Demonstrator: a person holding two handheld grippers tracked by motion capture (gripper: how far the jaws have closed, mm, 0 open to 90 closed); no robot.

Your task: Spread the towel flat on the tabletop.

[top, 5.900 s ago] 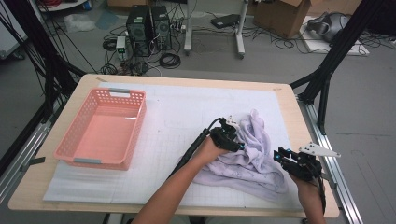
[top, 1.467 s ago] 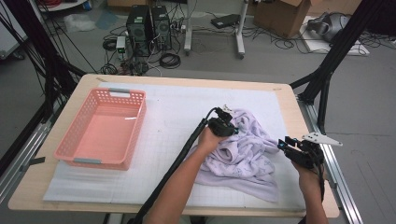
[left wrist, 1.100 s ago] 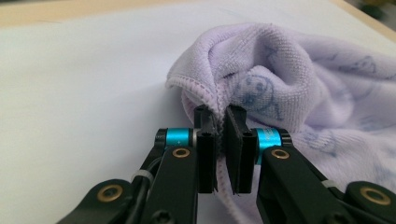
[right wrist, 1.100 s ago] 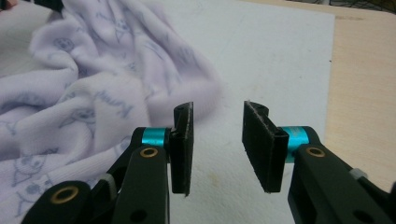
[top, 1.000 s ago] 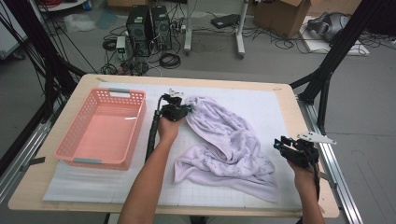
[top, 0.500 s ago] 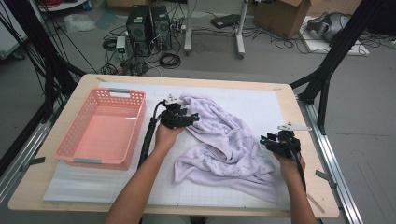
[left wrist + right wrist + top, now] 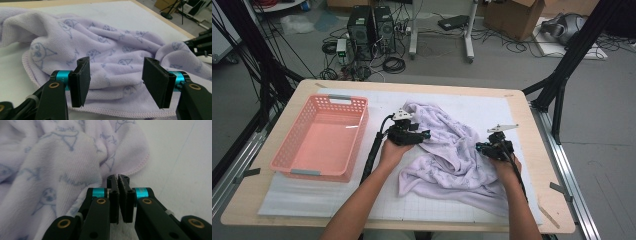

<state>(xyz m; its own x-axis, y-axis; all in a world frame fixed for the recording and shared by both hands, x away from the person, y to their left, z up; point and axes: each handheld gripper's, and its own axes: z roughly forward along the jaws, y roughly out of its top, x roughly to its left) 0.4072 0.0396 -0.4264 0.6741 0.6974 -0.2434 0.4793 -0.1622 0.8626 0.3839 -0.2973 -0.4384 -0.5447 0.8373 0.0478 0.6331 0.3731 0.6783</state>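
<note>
High view: a crumpled lilac towel (image 7: 452,152) lies mid-table between two hand-held grippers
Left gripper (image 7: 116,82) gapes wide over the towel's near hem; right gripper (image 7: 118,195) is pressed together at its right edge, pinching nothing visible; a pink basket (image 7: 322,137) sits far left, well apart

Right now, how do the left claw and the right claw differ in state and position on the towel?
The left claw stands wide open, holding nothing; the right claw has its jaws shut together, with no cloth visibly between them. The left claw sits at the lavender towel's far left part, the right claw at its right edge. Both rest low against the towel.
</note>
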